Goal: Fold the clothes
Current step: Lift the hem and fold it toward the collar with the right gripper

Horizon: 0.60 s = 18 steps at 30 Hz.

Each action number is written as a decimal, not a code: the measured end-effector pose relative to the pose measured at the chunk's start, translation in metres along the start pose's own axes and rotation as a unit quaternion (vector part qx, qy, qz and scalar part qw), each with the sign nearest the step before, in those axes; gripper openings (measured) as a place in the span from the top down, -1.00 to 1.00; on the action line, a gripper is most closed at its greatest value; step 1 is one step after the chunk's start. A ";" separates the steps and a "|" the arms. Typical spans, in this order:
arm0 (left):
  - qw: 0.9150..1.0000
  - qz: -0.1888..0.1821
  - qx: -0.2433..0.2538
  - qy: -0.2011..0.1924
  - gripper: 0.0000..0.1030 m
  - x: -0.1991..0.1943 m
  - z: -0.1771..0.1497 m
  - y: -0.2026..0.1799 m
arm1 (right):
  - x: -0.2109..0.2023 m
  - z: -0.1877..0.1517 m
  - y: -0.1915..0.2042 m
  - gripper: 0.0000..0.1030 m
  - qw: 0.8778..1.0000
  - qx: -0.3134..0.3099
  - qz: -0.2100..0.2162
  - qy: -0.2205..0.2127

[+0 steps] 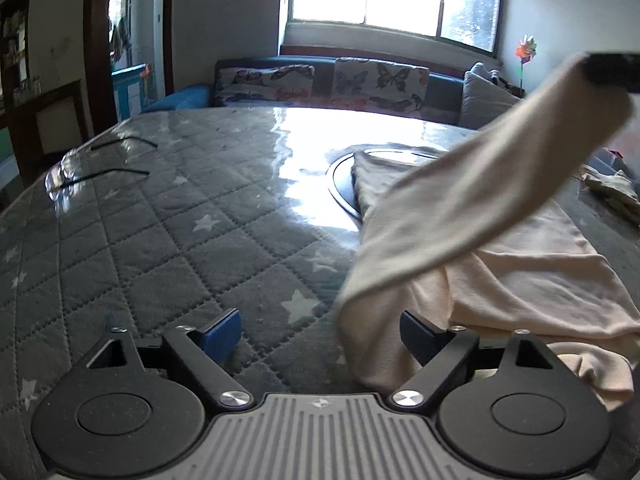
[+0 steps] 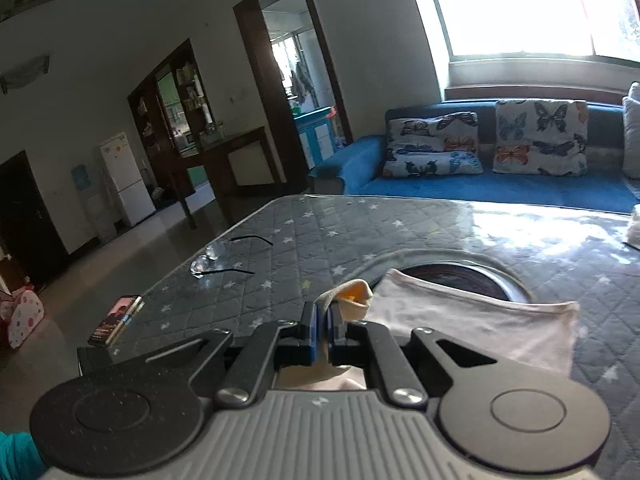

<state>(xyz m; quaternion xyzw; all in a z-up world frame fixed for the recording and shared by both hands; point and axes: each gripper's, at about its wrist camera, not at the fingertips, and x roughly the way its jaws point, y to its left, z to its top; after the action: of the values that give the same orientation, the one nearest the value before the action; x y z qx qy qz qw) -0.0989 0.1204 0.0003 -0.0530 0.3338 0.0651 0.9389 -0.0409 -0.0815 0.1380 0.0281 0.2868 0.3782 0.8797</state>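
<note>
A cream garment (image 1: 532, 264) lies on the grey quilted star-pattern table (image 1: 180, 220), partly over a round black inset. One sleeve (image 1: 480, 192) is lifted and stretched up to the upper right, where the right gripper's dark tip (image 1: 612, 70) holds its end. My left gripper (image 1: 320, 332) is open, low over the table, with the sleeve's lower fold between its fingers. In the right wrist view my right gripper (image 2: 322, 332) is shut on the sleeve cuff (image 2: 352, 298), held above the garment's body (image 2: 472, 316).
Eyeglasses (image 1: 64, 172) lie at the table's left edge, also in the right wrist view (image 2: 218, 258). A book (image 2: 116, 320) sits at the near left corner. Another crumpled garment (image 1: 612, 192) lies at the right. A blue sofa (image 2: 500, 188) with butterfly cushions stands behind the table.
</note>
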 end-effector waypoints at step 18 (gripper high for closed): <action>1.000 0.015 0.025 0.008 -0.62 -0.011 -0.004 0.001 | 0.000 -0.092 -0.069 0.80 0.987 0.072 -0.086 0.117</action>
<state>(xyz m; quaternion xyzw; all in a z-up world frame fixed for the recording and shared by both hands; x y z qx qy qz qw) -0.1105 0.1202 0.0042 -0.0252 0.3440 0.0709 0.9360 -0.0450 -0.1462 0.0428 0.0220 0.4156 0.2799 0.8651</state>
